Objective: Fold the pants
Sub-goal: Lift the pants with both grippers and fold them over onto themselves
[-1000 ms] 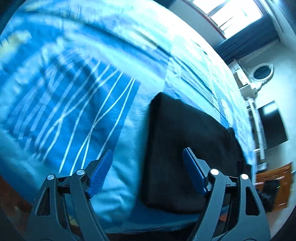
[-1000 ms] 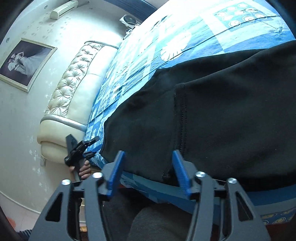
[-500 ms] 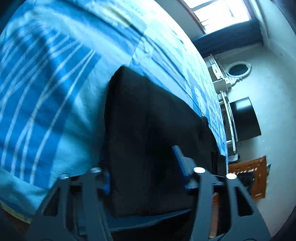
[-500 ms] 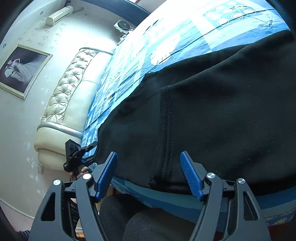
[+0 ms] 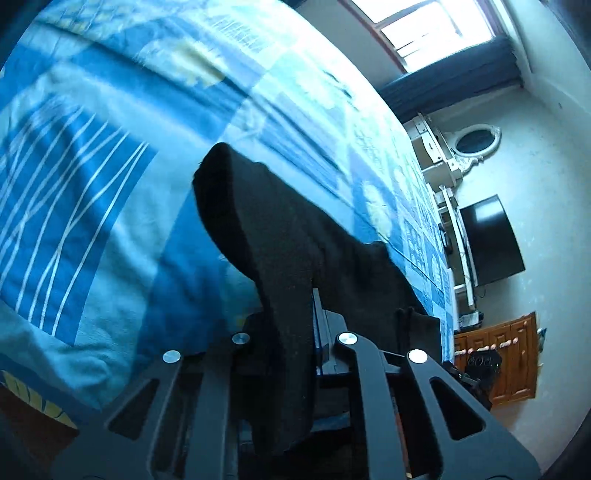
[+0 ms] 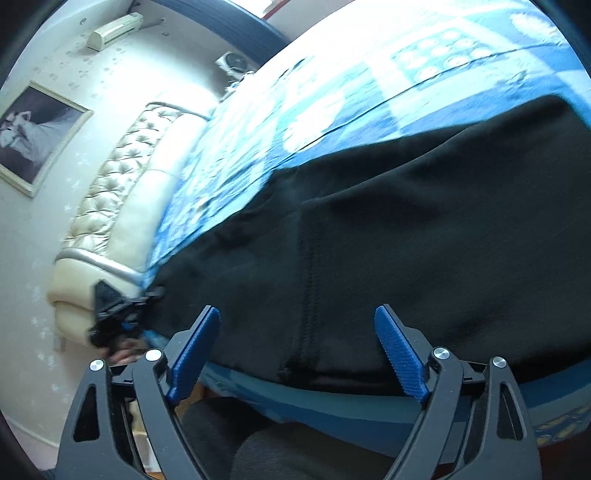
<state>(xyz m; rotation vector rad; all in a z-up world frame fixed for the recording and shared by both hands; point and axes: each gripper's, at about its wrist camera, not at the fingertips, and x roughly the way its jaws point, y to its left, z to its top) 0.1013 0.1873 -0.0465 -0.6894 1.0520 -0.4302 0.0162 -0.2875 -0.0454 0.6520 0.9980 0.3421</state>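
Black pants [image 6: 406,240] lie on a bed with a blue patterned cover [image 5: 92,166]. In the left wrist view my left gripper [image 5: 290,332] is shut on the near edge of the pants [image 5: 280,251] and lifts it off the cover; the cloth hides the fingertips. In the right wrist view my right gripper [image 6: 299,350] is open, its blue pads either side of the pants' near hem and a vertical seam [image 6: 306,277]. The left gripper also shows small at the pants' left end in the right wrist view [image 6: 114,317].
A cream tufted headboard [image 6: 122,206] stands at the bed's left end. A framed picture [image 6: 33,133] hangs on the wall. A dark screen [image 5: 487,240], white shelving [image 5: 439,162] and a wooden cabinet [image 5: 498,362] stand beyond the bed's far end. A window [image 5: 436,29] is above.
My left gripper moved onto the pants' edge, shut on it and raised it. My right gripper opened wider and stayed at the near hem.
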